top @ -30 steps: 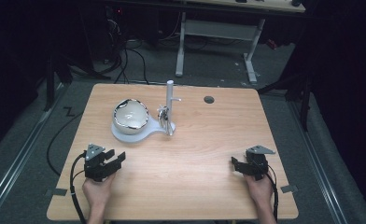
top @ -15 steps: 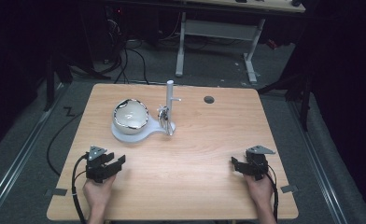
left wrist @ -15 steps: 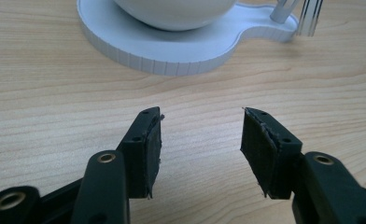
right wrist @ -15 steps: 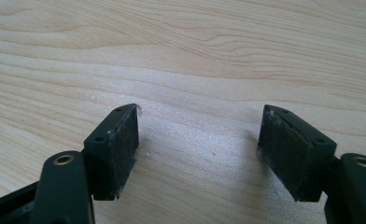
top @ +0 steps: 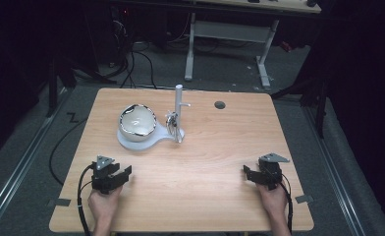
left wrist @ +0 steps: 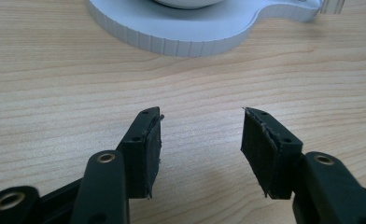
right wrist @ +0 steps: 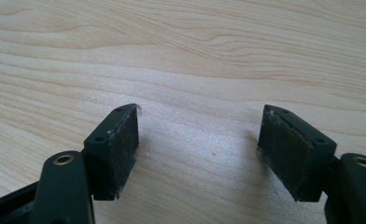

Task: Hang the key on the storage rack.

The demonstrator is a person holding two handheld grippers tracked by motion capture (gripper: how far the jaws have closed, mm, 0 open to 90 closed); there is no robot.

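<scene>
1. A light wooden table [top: 210,196] with a round cable hole [top: 219,104] is seen on a grey floor [top: 298,69].
2. A second desk on white legs [top: 189,49] is set behind it.
3. Dark cables [top: 131,64] are strewn across the floor.
4. The surroundings are left in darkness.

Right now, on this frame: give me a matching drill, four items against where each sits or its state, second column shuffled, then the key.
Column one:
1. bowl
2. white post
3. left gripper
4. table hole

Column two:
A. near left edge, jaws open, empty
B. upright on the narrow end of the white base
C. far side, right of the post
D. on the base's round part

Pairs: 1-D, 2-B, 3-A, 4-C
</scene>
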